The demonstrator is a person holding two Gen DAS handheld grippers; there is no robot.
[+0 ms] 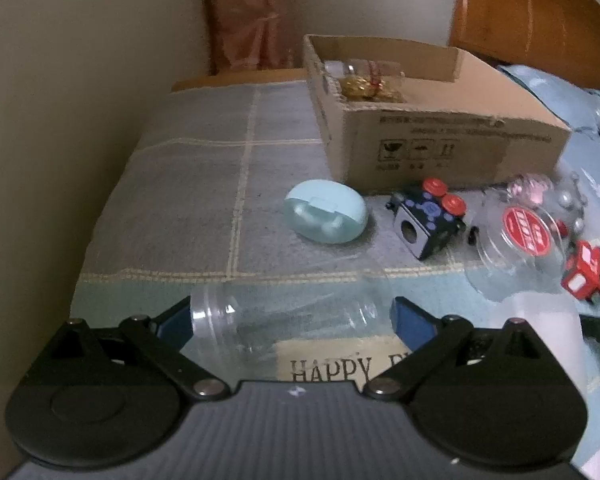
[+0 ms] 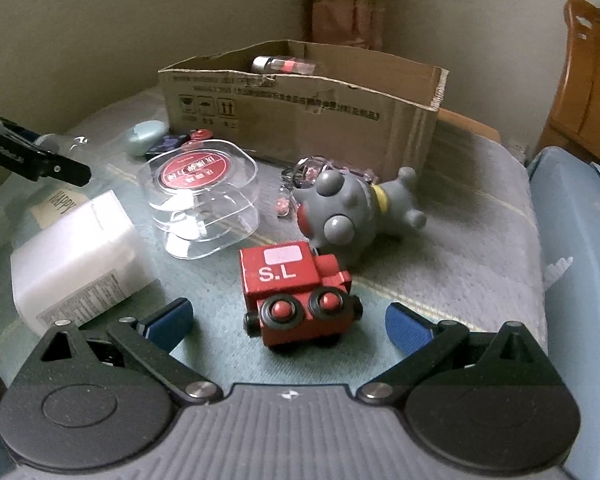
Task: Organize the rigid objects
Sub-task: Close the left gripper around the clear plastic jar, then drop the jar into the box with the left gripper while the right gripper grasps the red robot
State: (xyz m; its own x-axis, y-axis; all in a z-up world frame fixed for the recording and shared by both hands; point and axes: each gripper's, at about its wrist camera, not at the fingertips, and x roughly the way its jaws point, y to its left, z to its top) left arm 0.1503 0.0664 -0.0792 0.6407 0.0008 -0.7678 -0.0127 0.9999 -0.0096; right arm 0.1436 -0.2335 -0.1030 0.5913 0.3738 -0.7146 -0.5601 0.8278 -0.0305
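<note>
Both pairs of blue-padded jaws stand wide apart: in the left wrist view the left gripper (image 1: 292,320) brackets a clear plastic jar (image 1: 288,328) lying on its side at the bottom centre of the frame, its pads close to the jar's two ends, though whether they touch it cannot be told; in the right wrist view the right gripper (image 2: 290,320) frames a red toy train (image 2: 296,292) marked "S.L" at lower centre, the pads well clear of it on either side. An open cardboard box (image 1: 452,148) sits on the checked blanket (image 1: 204,184) in the upper centre of the left view, with a gold-coloured item (image 1: 368,86) visible inside. Just below the box, from left to right, lie a pale blue egg-shaped case (image 1: 326,216), a black cube toy (image 1: 428,220) with red knobs, and a clear lidded container (image 1: 520,240) bearing a round red label. In the right wrist view a grey knobbed toy figure (image 2: 340,216) lies on its side just above the train, at centre right, with a pink-and-clear trinket (image 2: 316,168) beyond it near the box wall. A white translucent block (image 2: 76,256) with a printed label rests at lower left, and a small bottle (image 2: 276,65) shows over the box rim at upper centre. Wooden furniture (image 2: 588,92) fills the right edge.
</note>
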